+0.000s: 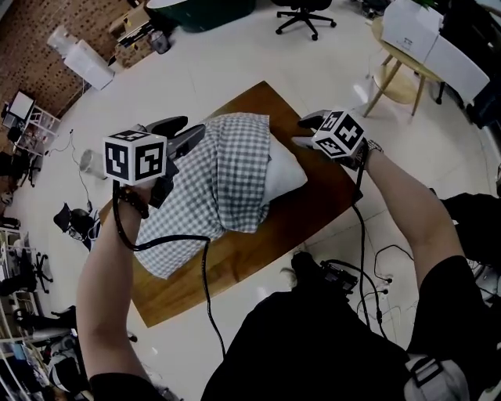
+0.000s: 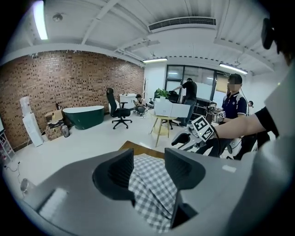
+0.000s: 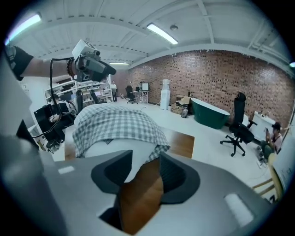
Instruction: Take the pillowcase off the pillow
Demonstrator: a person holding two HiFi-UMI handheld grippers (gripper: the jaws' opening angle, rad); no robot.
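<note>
A white pillow (image 1: pixel 286 174) lies on a brown wooden table (image 1: pixel 235 262); its right end is bare. A grey-and-white checked pillowcase (image 1: pixel 227 176) covers the rest and trails toward the table's left end. My left gripper (image 1: pixel 192 131) is over the pillowcase's top left. Its jaws stand apart, and the checked cloth (image 2: pixel 152 193) shows in the gap of the left gripper (image 2: pixel 148 159) without being pinched. My right gripper (image 1: pixel 301 131) hovers at the pillow's bare far right corner. In the right gripper view the right gripper (image 3: pixel 145 159) is open, with only the pillow's edge (image 3: pixel 110 150) and table seen through it.
The table stands on a pale tiled floor. A round wooden stool (image 1: pixel 399 78) with a white box stands at the back right, and an office chair (image 1: pixel 305 14) behind. Cables (image 1: pixel 368 274) trail by my feet. Several people (image 2: pixel 233 103) stand across the room near a green tub (image 2: pixel 83 116).
</note>
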